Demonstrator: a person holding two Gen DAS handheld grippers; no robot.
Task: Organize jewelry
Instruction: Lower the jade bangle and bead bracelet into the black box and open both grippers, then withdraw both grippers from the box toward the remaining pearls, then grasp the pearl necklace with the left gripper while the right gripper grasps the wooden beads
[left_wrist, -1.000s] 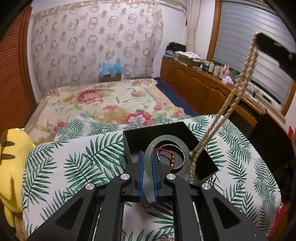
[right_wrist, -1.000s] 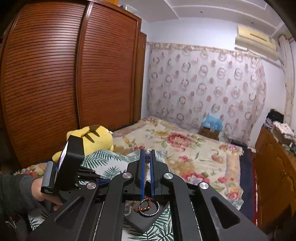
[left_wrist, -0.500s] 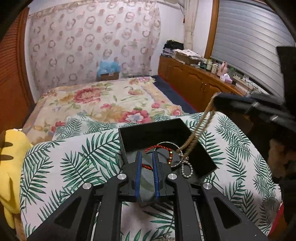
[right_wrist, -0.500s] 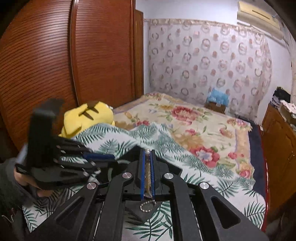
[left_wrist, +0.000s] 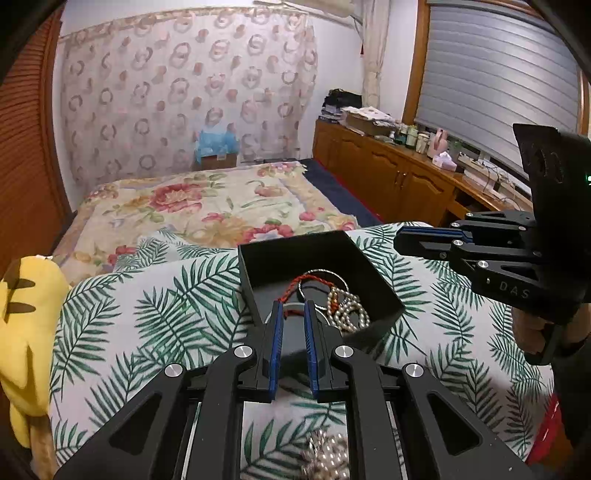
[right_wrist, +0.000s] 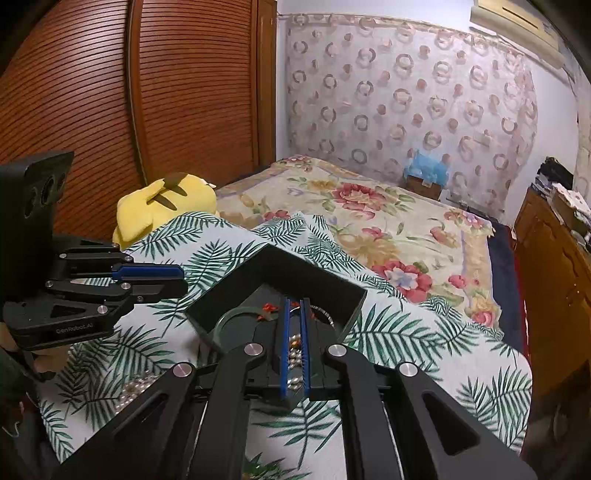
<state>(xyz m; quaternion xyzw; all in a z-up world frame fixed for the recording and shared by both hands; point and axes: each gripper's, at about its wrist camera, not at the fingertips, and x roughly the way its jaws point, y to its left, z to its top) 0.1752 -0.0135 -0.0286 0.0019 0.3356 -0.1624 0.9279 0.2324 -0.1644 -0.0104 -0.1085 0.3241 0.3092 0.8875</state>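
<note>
A black open box (left_wrist: 288, 247) sits on the palm-leaf cloth (left_wrist: 155, 314). Inside lie a red cord bracelet (left_wrist: 295, 286), a thin silver bangle (left_wrist: 325, 275), a pale bead necklace (left_wrist: 349, 308) and a green jade bangle (right_wrist: 225, 319). My left gripper (left_wrist: 292, 314) hovers at the box's near edge, fingers slightly apart and empty. My right gripper (right_wrist: 294, 306) is over the box with a narrow gap between its fingers, holding nothing; it also shows in the left wrist view (left_wrist: 424, 240). A loose pile of pearl beads (left_wrist: 325, 458) lies on the cloth below my left gripper.
A yellow plush toy (right_wrist: 162, 203) lies at the cloth's left edge. A floral bedspread (left_wrist: 207, 206) stretches behind. A wooden wardrobe (right_wrist: 129, 92) stands left, wooden cabinets (left_wrist: 399, 181) with clutter right. The person's hand (left_wrist: 535, 332) holds the right gripper.
The right gripper lowered the bead necklace into the box and let it go. The left gripper released the jade bangle into the box and opened slightly.
</note>
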